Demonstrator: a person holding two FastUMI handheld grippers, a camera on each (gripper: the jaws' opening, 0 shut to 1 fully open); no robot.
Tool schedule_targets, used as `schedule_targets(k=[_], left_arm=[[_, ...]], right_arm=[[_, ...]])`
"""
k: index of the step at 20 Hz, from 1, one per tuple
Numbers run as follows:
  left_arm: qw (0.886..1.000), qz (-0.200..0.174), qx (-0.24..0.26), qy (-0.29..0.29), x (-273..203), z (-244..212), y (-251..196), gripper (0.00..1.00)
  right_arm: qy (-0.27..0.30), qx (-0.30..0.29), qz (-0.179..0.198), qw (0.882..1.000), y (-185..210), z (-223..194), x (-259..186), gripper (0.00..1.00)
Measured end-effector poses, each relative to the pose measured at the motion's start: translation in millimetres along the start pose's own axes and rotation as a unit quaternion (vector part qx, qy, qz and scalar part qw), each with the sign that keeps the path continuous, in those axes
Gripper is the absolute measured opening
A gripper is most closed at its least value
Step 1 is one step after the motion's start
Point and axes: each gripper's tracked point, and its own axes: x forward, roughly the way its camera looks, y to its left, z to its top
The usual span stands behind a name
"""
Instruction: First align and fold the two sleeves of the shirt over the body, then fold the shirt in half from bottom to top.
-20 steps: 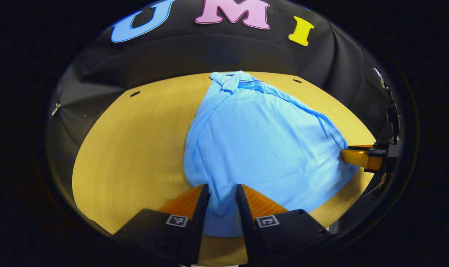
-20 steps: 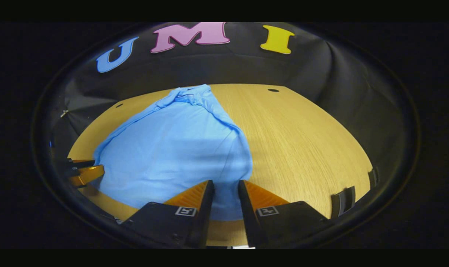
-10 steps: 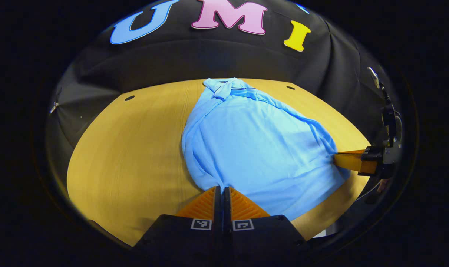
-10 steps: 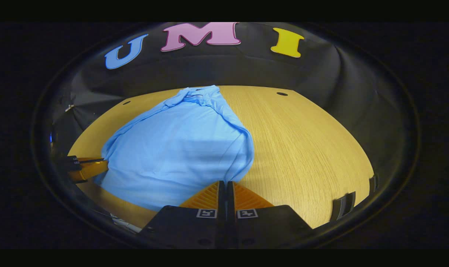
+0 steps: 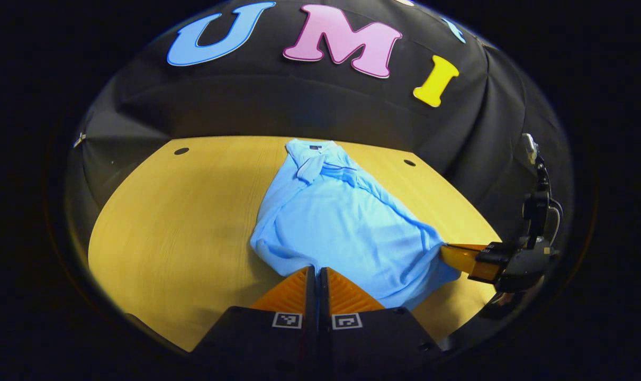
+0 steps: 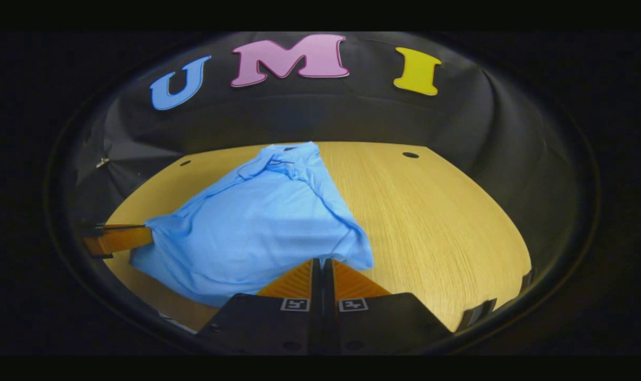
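**Inspector A:** Left gripper (image 5: 317,271): fingers pressed together at the near left corner of the shirt (image 5: 341,222), hem cloth pinched between them. Right gripper (image 6: 322,263): the same, clenched on the near right corner of the hem. In the left gripper view the right gripper is also seen at the far side of the hem (image 5: 460,256), with cloth drawn to a peak at its tips.

**Inspector B:** Position of the garment?

**Inspector A:** It lies lengthways on the wooden table (image 5: 182,222), collar (image 6: 280,159) at the far end near the booth wall, hem at the near edge. The sides look folded in over the body, so I judge the sleeve step done and the bottom-to-top fold in hand. The near hem appears raised off the table between the two grips.

**Inspector B:** Handling properties?

**Inspector A:** Light, thin, limp knit. It has no stiffness, so it sags between the two holds and creases readily, as the wrinkles along both sides show. Not fragile. It could slide out of a shallow pinch.

**Inspector B:** Recommended hold?

**Inspector A:** The two hem corners, as taken, catching every layer. Keep the grips well apart so the hem stays taut and carry it level towards the collar; slack would let the tucked sides spill out.
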Motion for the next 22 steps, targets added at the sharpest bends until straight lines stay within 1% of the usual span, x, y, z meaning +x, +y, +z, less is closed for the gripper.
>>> schedule_targets(k=[1, 5, 7, 11, 14, 16, 17, 18, 20, 22], left_arm=[[1.000, -0.003, -0.003, -0.001, 3.2, 8.5, -1.8, 0.06], [1.000, -0.014, -0.010, -0.018, 21.5, 52.0, -7.4, 0.06], [0.999, -0.020, -0.014, -0.036, 33.6, 83.7, -9.9, 0.06], [0.996, -0.019, -0.003, -0.082, 63.7, 153.6, -3.1, 0.06], [0.994, -0.020, -0.009, -0.104, 90.6, 194.5, 3.4, 0.06], [0.993, -0.015, 0.009, -0.118, 109.0, 219.3, 9.8, 0.06], [0.992, -0.012, 0.022, -0.125, 117.5, 231.8, 12.9, 0.06], [0.991, -0.010, 0.030, -0.130, 125.3, 239.6, 18.5, 0.06], [0.988, -0.007, 0.045, -0.149, 144.3, 268.0, 25.9, 0.06], [0.986, -0.005, 0.050, -0.156, 169.4, 290.5, 36.5, 0.06]], right_arm=[[-0.009, 0.000, 0.000, 1.000, -1.6, 12.9, 6.7, 0.05], [-0.041, -0.007, 0.008, 0.999, -3.2, 60.4, 35.8, 0.05], [-0.060, -0.007, 0.014, 0.998, -2.1, 87.4, 52.3, 0.05], [-0.103, -0.012, 0.020, 0.994, -0.3, 141.7, 85.9, 0.05], [-0.137, -0.015, 0.021, 0.990, -1.2, 187.6, 112.6, 0.05], [-0.160, -0.016, 0.022, 0.987, -2.6, 217.9, 130.2, 0.05], [-0.167, -0.016, 0.022, 0.986, -4.1, 230.3, 139.4, 0.00], [-0.173, -0.014, 0.022, 0.985, -5.4, 242.4, 149.3, 0.05], [-0.192, -0.012, 0.022, 0.981, -5.7, 270.9, 167.2, 0.05], [-0.209, -0.011, 0.025, 0.977, -4.7, 300.5, 188.7, 0.05]])
